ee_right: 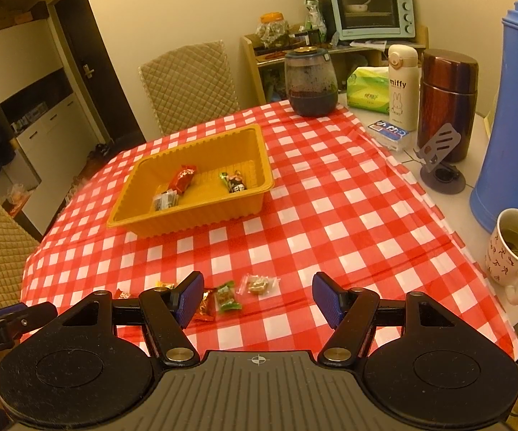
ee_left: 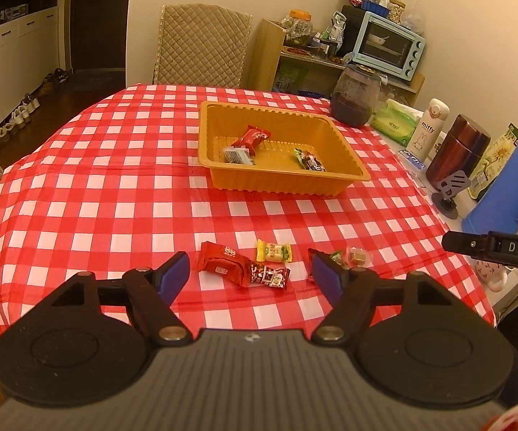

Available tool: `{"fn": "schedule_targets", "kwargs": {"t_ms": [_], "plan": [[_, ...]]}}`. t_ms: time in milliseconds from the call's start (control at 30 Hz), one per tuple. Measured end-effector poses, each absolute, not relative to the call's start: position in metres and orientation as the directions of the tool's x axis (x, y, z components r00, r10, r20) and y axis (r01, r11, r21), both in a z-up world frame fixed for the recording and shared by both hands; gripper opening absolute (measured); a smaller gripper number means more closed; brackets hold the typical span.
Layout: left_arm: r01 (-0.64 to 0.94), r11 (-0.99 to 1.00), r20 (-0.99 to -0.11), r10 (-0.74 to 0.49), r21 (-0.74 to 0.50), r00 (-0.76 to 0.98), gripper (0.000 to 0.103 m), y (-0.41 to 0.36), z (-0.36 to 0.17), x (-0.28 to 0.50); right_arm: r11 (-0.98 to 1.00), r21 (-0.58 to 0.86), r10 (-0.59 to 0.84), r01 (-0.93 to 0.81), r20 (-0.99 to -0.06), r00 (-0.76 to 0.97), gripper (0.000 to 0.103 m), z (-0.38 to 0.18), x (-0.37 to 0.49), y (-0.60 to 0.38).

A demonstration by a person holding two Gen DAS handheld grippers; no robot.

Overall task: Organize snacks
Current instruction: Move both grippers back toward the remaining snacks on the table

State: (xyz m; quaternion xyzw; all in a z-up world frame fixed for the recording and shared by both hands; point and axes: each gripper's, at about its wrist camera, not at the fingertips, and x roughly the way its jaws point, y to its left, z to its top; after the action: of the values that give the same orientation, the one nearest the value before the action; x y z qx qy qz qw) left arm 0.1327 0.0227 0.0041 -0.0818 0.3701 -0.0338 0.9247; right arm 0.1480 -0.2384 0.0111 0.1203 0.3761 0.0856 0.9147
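Observation:
An orange tray [ee_left: 348,158] [ee_right: 259,151] sits mid-table and holds a red snack [ee_left: 251,137] [ee_right: 183,176], a silver packet [ee_left: 235,154] and a dark green-ended packet [ee_left: 309,160] [ee_right: 233,181]. Loose snacks lie near the front edge: a red pack [ee_left: 219,260], a dark red printed pack [ee_left: 269,274], a yellow candy [ee_left: 274,251], a clear-wrapped candy [ee_left: 357,255] [ee_right: 259,284] and a green candy [ee_right: 227,296]. My left gripper [ee_left: 250,274] is open above the red packs. My right gripper [ee_right: 257,296] is open above the green and clear candies.
A red checked cloth [ee_left: 115,186] covers the table. Along the right side stand a dark jar [ee_right: 311,82], tissue pack [ee_right: 368,88], white bottle [ee_right: 402,86], brown flask [ee_right: 447,104], phone stand [ee_right: 440,161], blue jug [ee_right: 510,107] and mug [ee_right: 513,251]. Quilted chairs [ee_left: 201,46] surround the table.

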Motion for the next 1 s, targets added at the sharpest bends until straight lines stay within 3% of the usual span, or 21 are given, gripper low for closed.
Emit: {"fn": "schedule_targets", "kwargs": {"t_ms": [1000], "plan": [[-0.047,0.984,-0.751,-0.101,-0.174,0.652,0.074,0.033,-0.051,0.149,0.953,0.295,0.268,-0.074,-0.699,0.663,0.067,-0.038,0.158,-0.226]]}}
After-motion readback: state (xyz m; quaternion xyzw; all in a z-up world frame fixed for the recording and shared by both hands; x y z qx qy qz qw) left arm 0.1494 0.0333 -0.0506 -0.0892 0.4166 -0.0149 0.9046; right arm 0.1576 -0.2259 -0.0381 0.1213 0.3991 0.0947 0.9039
